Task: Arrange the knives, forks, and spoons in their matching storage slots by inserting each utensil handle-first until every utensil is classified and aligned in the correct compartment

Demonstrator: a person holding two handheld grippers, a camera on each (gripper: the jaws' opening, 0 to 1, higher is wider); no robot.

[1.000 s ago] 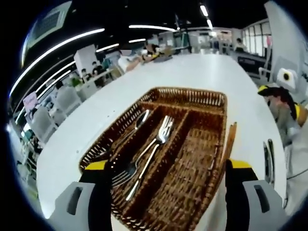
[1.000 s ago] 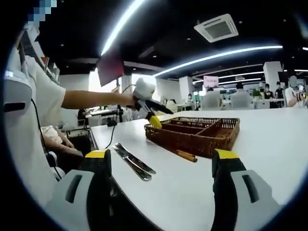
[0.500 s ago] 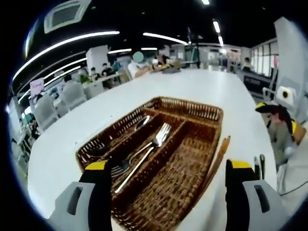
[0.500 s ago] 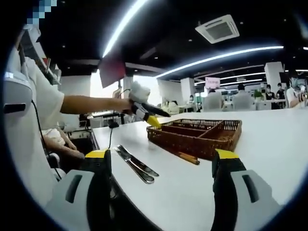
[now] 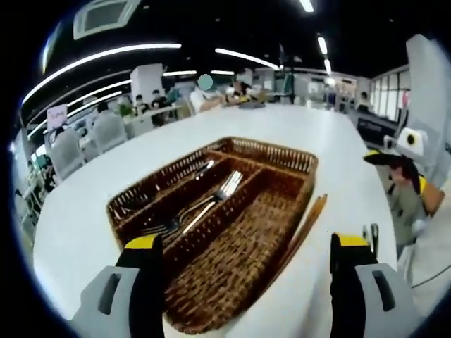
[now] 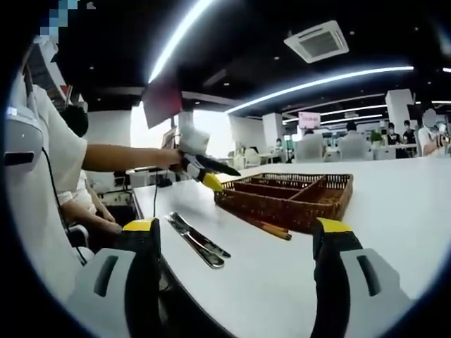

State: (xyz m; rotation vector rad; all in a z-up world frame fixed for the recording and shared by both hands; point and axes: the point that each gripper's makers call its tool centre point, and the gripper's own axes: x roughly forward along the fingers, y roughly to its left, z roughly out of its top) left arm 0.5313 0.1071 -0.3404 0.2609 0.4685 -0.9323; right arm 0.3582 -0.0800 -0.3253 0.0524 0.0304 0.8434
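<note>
A brown wicker basket (image 5: 285,148) with three long slots lies on the white table. Spoons (image 5: 202,169) lie in its left slot and forks (image 5: 211,201) in the middle one; the right slot looks bare. Wooden chopsticks (image 5: 304,224) rest along the basket's right side, and two knives (image 5: 371,236) lie near the table edge. My left gripper (image 5: 246,243) is open and empty just short of the basket. My right gripper (image 6: 237,225) is open and empty over the table edge, with the knives (image 6: 197,239), chopsticks (image 6: 271,229) and basket (image 6: 296,211) ahead of it.
A person's arm holds the left gripper (image 6: 201,170) just left of the basket in the right gripper view. The right gripper (image 5: 396,156) shows at the table's right edge in the left gripper view. Chairs, tables and seated people fill the hall behind.
The left gripper has drawn back from over the basket toward its near end. In the right gripper view it has moved left, away from the basket. Utensils lie as before.
</note>
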